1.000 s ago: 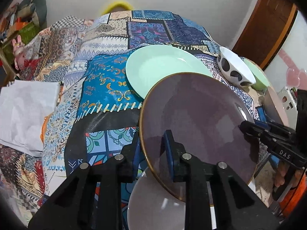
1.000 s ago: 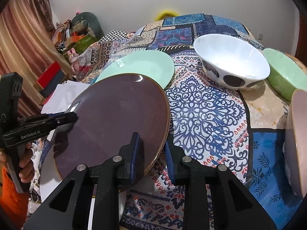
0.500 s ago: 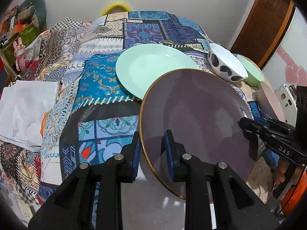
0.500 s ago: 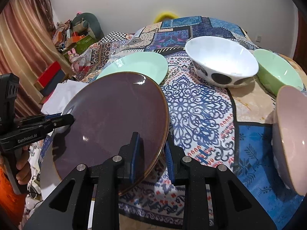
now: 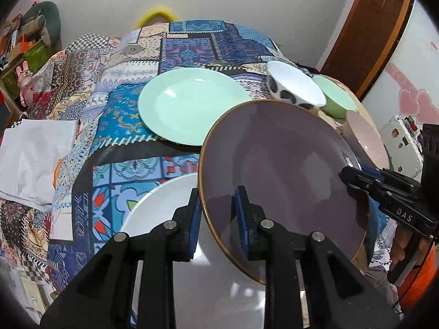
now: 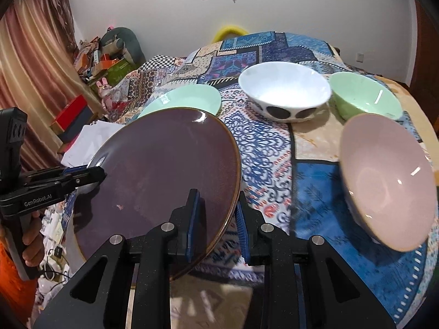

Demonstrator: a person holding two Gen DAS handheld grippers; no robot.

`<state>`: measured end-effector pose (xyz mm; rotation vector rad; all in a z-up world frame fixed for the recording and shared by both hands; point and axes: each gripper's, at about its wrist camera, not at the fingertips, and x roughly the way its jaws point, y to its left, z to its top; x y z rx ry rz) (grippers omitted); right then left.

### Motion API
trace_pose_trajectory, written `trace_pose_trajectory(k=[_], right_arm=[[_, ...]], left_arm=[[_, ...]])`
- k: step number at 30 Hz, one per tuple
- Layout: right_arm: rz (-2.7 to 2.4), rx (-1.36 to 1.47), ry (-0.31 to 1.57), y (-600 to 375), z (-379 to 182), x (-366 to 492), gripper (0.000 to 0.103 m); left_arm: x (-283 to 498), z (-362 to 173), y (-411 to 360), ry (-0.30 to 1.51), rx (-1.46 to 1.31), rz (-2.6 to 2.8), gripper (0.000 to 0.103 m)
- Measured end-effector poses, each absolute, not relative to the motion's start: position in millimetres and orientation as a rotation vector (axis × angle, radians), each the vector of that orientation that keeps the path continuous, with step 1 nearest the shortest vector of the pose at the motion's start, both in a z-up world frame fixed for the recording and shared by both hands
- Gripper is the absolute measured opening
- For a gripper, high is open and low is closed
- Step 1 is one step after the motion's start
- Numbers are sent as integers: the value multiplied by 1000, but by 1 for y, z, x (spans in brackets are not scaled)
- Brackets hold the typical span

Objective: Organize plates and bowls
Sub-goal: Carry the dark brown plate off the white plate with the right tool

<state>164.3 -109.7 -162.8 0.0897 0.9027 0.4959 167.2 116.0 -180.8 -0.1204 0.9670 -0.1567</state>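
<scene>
Left gripper [image 5: 216, 213], right gripper [image 6: 216, 213] clamp tilted purple plate [image 5: 279, 170] rim.

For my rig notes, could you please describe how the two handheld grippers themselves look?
Both are matte black with blue finger pads and silver screws. The left gripper is lettered GenRobot.AI; the right gripper reads DAS. An orange garment shows beside each handle.

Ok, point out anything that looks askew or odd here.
The purple plate is tilted in the air, pinched at opposite rims by the left gripper and right gripper. The pink bowl seems tipped on its side.
</scene>
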Motion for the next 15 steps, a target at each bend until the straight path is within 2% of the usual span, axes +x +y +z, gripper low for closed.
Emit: trace_pose_trajectory(k=[15], right_arm=[[463, 122, 919, -155, -169, 146, 23]], left_arm=[[150, -184, 62, 1016, -104, -193, 24]])
